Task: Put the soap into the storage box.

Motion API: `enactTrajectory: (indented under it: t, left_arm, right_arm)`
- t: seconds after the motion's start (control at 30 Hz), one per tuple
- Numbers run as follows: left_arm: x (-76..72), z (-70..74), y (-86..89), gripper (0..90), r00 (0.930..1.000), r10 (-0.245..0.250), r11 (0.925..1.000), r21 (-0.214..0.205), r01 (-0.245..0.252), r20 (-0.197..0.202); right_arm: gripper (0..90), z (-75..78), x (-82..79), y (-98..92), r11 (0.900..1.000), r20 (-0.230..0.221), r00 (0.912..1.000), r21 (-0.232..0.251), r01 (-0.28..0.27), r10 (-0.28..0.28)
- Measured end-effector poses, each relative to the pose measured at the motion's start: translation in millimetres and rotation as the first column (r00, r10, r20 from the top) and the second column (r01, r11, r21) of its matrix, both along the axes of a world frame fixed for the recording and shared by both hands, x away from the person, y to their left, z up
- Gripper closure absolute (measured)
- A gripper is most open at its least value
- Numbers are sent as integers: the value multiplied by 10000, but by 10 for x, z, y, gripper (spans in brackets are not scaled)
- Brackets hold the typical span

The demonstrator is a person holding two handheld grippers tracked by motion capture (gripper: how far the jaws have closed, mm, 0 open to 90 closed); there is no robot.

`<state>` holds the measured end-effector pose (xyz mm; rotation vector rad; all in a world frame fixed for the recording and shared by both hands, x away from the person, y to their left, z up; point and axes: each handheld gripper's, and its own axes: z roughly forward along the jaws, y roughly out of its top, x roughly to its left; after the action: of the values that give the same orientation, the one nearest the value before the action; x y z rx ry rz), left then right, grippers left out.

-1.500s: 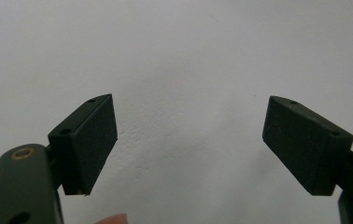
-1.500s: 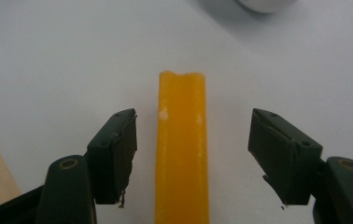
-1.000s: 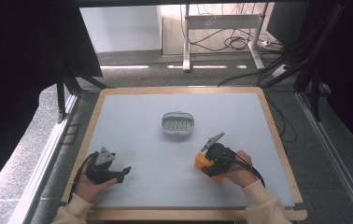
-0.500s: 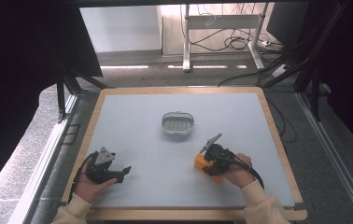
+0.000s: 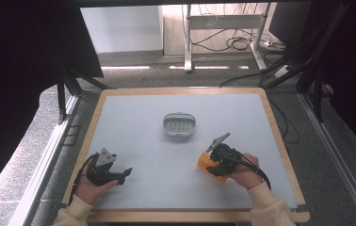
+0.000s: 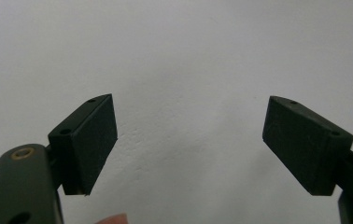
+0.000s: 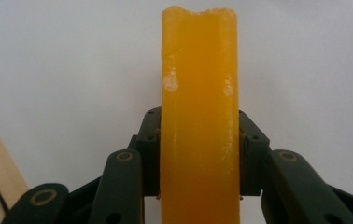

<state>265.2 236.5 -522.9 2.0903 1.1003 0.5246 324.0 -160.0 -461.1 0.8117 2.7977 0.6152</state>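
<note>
A person sits at the 6 o'clock edge of a table (image 5: 133,117) with a pale grey top and a wooden rim, holding 2 grippers.

Nearest, at about 7 o'clock, the left gripper (image 5: 125,172) rests low on the table top in the left hand (image 5: 91,181). In the left gripper view its 2 black jaws stand wide apart with nothing between them, and bare grey surface lies behind them.

At about 5 o'clock, the right hand (image 5: 243,170) holds the right gripper (image 5: 210,165). Its jaws have just been closing, and in the right gripper view both pads (image 7: 152,154) press on the flat sides of an orange bar (image 7: 199,112), likely soap. The bar stands edge-on between the jaws and reaches well past them. From the high view the bar (image 5: 206,162) shows at the gripper's tip, low over the table; whether it touches the surface cannot be told.

Farther off, near the table's centre and toward 11 o'clock from the bar, sits a small oval dish (image 5: 179,124), pale and ridged inside, apparently empty. It lies well apart from both grippers.

Judging from this, the step in hand is the grasp on the bar, now made. The next move probably calls for lifting the bar clear, carrying it toward the dish, and lowering it flat inside before the jaws let go. The grip must hold firm, since a smooth bar could slip or twist.
</note>
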Motion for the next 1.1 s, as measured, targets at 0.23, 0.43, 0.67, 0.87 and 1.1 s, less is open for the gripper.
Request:
enactTrajectory:
  t: [0.23, 0.43, 0.67, 0.87, 1.1]
  left_arm:
    - [2, -1, 5, 177, 10000, 0, 10000, -15, 0, 0]
    - [2, -3, 3, 177, 10000, 0, 10000, 6, 0, -17]
    - [5, -13, -2, 177, 10000, 38, 10000, 37, -38, -61]
    - [4, -15, 1, 177, 10000, 54, 10000, 46, -54, -55]
    - [6, -15, 15, 177, 10000, 33, 10000, 34, -33, -33]
  right_arm:
    - [616, 54, -6, -32, 9999, 155, 9999, 112, -9, 7]
    - [616, 83, -13, -44, 9999, 265, 9996, 103, -31, 28]
    - [616, 186, -27, -100, 9994, 436, 9990, 340, -61, 46]
    - [616, 271, -25, -155, 9987, 710, 9975, 509, -42, 6]
    - [617, 288, -10, -153, 9989, 829, 9965, 449, -92, 54]
